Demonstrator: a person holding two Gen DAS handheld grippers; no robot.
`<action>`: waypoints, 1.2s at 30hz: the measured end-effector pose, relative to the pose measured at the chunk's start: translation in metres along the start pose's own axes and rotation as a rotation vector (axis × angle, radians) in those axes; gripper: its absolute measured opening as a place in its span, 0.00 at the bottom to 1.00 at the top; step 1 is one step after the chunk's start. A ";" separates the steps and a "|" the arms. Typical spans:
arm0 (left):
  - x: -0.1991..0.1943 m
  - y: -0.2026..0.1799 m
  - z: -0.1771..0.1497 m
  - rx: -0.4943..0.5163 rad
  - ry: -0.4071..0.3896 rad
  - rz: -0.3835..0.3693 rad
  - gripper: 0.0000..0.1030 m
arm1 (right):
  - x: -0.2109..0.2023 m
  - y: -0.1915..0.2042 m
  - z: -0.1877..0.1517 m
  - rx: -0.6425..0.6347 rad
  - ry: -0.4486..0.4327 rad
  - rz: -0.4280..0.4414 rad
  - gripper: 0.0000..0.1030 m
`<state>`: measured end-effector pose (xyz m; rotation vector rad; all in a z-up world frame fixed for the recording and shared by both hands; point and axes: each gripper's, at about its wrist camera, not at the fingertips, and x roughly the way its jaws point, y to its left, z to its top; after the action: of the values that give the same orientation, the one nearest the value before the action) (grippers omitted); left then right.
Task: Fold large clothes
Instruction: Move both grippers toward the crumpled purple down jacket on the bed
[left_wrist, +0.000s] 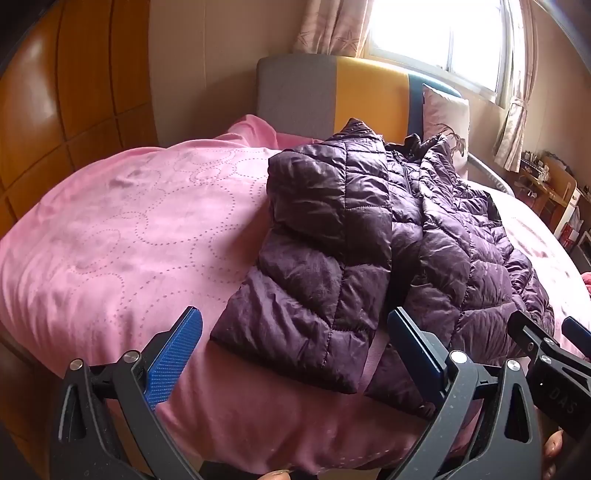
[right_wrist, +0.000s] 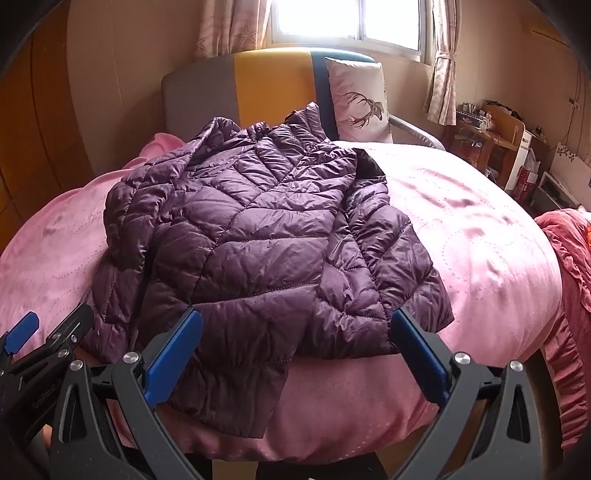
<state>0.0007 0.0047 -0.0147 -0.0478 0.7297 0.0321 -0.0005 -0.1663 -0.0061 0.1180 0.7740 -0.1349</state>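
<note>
Folding step: I judge the purple jacket (right_wrist: 258, 236) is partly folded, sleeves laid over its body; next comes lifting the hem toward the collar.
Jacket place: mid-bed on the pink blanket (left_wrist: 110, 229), hem at 6 o'clock, collar at 12 near the headboard (right_wrist: 269, 81).
Left gripper (left_wrist: 295, 354): fingers spread wide, holding nothing, above the near sleeve cuff.
Right gripper (right_wrist: 297, 354): fingers spread, empty, over the hem.
Doing it well: I'd pinch both hem corners through every layer, then lift evenly.
Hidden: collar and zip bunched, unclear; far sleeve tucked underneath; bed edge cut off below.
</note>
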 end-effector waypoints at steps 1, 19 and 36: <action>0.000 0.000 -0.001 0.001 0.001 0.000 0.96 | 0.000 0.000 0.000 0.000 0.001 0.001 0.98; -0.001 0.007 0.002 -0.004 -0.002 0.040 0.96 | 0.000 -0.005 -0.006 0.003 0.011 0.034 0.98; 0.003 0.012 0.002 -0.009 0.012 0.042 0.96 | -0.002 0.001 -0.008 -0.028 0.007 0.082 0.98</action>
<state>0.0036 0.0168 -0.0155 -0.0416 0.7425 0.0752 -0.0073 -0.1637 -0.0103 0.1241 0.7762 -0.0459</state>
